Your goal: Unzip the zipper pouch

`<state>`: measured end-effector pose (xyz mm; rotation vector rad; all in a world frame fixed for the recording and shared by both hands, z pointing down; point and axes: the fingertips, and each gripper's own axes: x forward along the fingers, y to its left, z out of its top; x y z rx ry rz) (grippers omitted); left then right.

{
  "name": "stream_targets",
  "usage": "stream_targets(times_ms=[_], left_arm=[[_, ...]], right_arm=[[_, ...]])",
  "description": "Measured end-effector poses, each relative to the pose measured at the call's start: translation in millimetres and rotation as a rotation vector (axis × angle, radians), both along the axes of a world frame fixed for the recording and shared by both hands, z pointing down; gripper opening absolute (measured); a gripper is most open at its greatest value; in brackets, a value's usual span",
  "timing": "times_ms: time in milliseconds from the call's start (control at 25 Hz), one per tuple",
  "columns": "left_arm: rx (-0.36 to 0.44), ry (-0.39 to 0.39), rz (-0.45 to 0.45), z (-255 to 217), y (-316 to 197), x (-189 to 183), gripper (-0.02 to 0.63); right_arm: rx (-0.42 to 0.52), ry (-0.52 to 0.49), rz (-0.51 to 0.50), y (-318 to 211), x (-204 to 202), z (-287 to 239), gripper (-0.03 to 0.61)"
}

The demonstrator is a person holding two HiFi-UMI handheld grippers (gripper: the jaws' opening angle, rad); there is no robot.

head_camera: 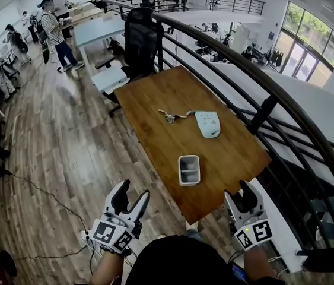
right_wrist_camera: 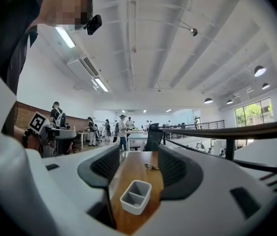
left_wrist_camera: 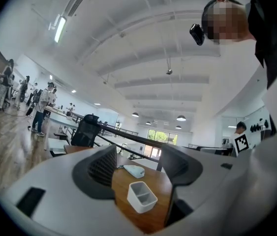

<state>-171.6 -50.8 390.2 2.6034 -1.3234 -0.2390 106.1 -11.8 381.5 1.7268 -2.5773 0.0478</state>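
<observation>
Left claw [head_camera: 133, 190] and right claw [head_camera: 238, 192] gape empty — pale-blue pouch [head_camera: 207, 124] lies flat on table [head_camera: 155, 129].

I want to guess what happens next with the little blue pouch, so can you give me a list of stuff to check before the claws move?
1. Pouch in sight: ok. The pouch lies flat on the table, on its far half.
2. Left claw free: ok. It is open with nothing in it.
3. Right claw free: ok. It is open with nothing in it.
4. Claws at the pouch: not ok. Both hang by the table's near end, well apart from the pouch.
5. Way clear: not ok. The white box stands between the claws and the pouch.
6. Zipper pull found: cannot tell, it is too small to see.
</observation>
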Motion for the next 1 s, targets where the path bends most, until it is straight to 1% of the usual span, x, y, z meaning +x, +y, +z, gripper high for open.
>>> stream_targets(times_ms=[240,480,760,1000], left_arm=[[0.018,-0.019,-0.04,-8,-33,21,0.29],[0.034,-0.059,-0.055,-13,-53,42,0.29],[-0.036,-0.08,-0.119,1,-82,62,0.29],[-0.102,-0.094,-0.178,11,-99,79,0.29]], right_arm=[[0.024,-0.02,-0.047,-47,20,1,0.233],[-0.004,-0.031,-0.072,-86,45,19,0.232],[-0.095,0.004,-0.141,-143,64,58,0.232],[-0.191,0.091,-0.219,-196,83,103,0.232]])
